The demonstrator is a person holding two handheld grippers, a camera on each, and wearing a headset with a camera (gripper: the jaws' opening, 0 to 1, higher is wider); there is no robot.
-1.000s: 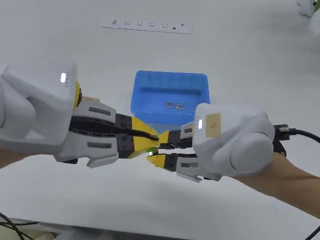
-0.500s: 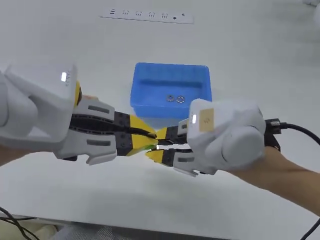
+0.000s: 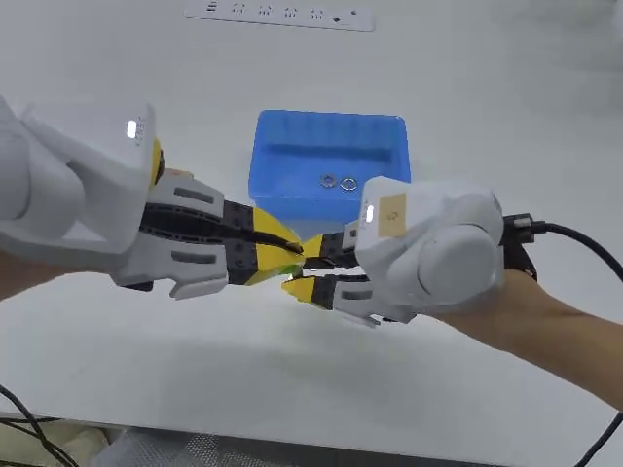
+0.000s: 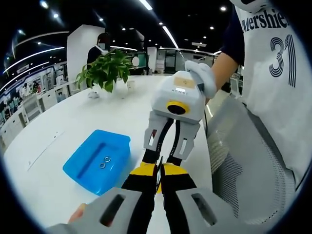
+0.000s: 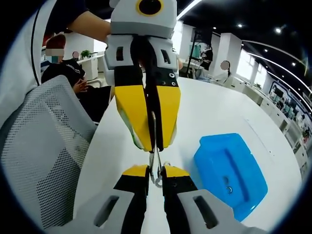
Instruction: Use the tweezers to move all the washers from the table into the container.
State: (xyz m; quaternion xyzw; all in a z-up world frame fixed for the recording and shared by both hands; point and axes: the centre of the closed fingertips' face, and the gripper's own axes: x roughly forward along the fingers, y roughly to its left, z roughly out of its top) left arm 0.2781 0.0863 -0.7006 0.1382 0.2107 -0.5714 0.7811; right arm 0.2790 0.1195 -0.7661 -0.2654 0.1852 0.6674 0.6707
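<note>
We see the white bench [image 3: 487,88] running under everything, with a grey mesh chair [image 5: 44,146] at its near edge in the right gripper view.

The two grippers meet tip to tip above the bench in front of the container. The left gripper [image 3: 292,255] comes in from the left, its yellow jaws pressed together on the tweezers [image 5: 155,163]. The right gripper [image 3: 300,269] faces it from the right, a black cable [image 3: 574,243] trailing from its back. Its jaws stand narrow, with the free end of the tweezers between them. We cannot tell whether they are pressing on it.

The blue container [image 3: 292,146] sits on the bench just beyond the meeting jaws, and a white power strip [image 3: 282,14] lies well past it at the far edge. A potted plant [image 4: 105,70] stands on the bench far off in the left gripper view.

The tweezers are a thin metal strip that runs straight from one gripper's jaws to the other's, clear of the bench.

Two washers [image 3: 328,181] lie side by side on the container's floor, near its middle.
</note>
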